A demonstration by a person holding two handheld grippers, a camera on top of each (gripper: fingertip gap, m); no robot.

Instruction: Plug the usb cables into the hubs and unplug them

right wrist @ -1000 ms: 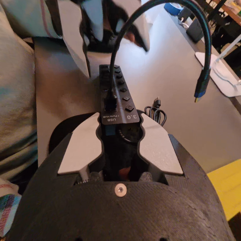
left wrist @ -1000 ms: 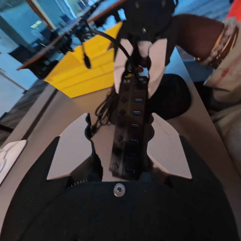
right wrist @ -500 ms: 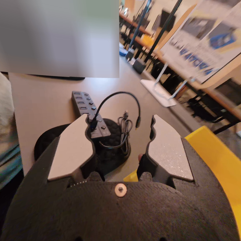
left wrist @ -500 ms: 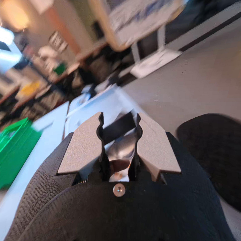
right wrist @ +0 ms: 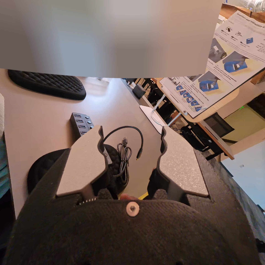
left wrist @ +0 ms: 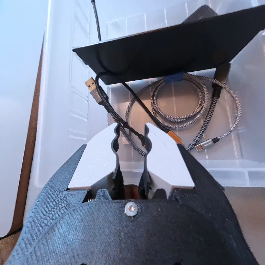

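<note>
In the right wrist view, a black multi-port USB hub lies on the tan table, its near end hidden behind my left finger. A short black cable arcs up from the hub to a free gold-tipped plug. My right gripper hangs above them, wide open and empty. In the left wrist view, my left gripper hovers over a clear bin, jaws a little apart and gripping nothing. The bin holds a braided grey cable coil, its USB-A plug, a USB-C plug and an orange connector.
A black flat panel spans the bin above the cables. On the table are a bundled black cable on a round black pad, a black wrist rest, and a document stand with white base.
My left gripper let go of the hub, narrowed and swung away to the clear cable bin. My right gripper opened and drew back up from the hub, leaving the short cable plugged in.
</note>
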